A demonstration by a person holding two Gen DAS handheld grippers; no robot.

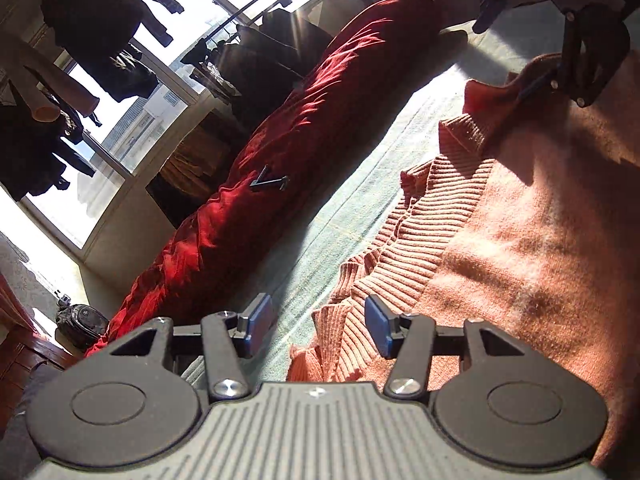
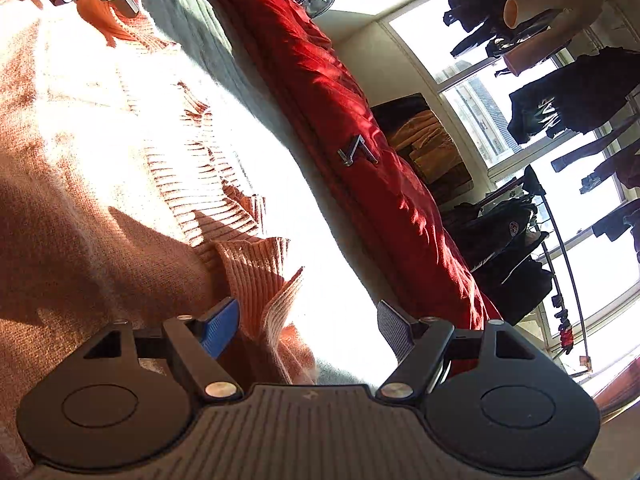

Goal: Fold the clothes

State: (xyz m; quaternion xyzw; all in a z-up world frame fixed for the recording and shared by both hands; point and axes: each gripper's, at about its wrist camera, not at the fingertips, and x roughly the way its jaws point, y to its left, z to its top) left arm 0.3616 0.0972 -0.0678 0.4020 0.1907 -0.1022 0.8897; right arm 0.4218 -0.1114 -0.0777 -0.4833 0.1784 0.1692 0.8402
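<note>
Currently:
Left gripper (image 1: 320, 326): jaws wide, ribbed hem between them, ungripped.
Right gripper (image 2: 310, 326): jaws wide over cuff.
Sweater (image 1: 540, 240): 3 o'clock of red duvet (image 1: 304, 136).

Two black grippers with blue pads

The left gripper (image 1: 318, 326) has black arms, round black discs, shiny silver screws, blue finger pads (image 1: 379, 326) and a grey ridged base. The right gripper (image 2: 308, 330) looks the same, with one bumpy blue pad (image 2: 220, 326).

sweater (image 1: 540, 220) cut off at right edge, sunlit sheet (image 2: 320, 216) blown out white
</note>
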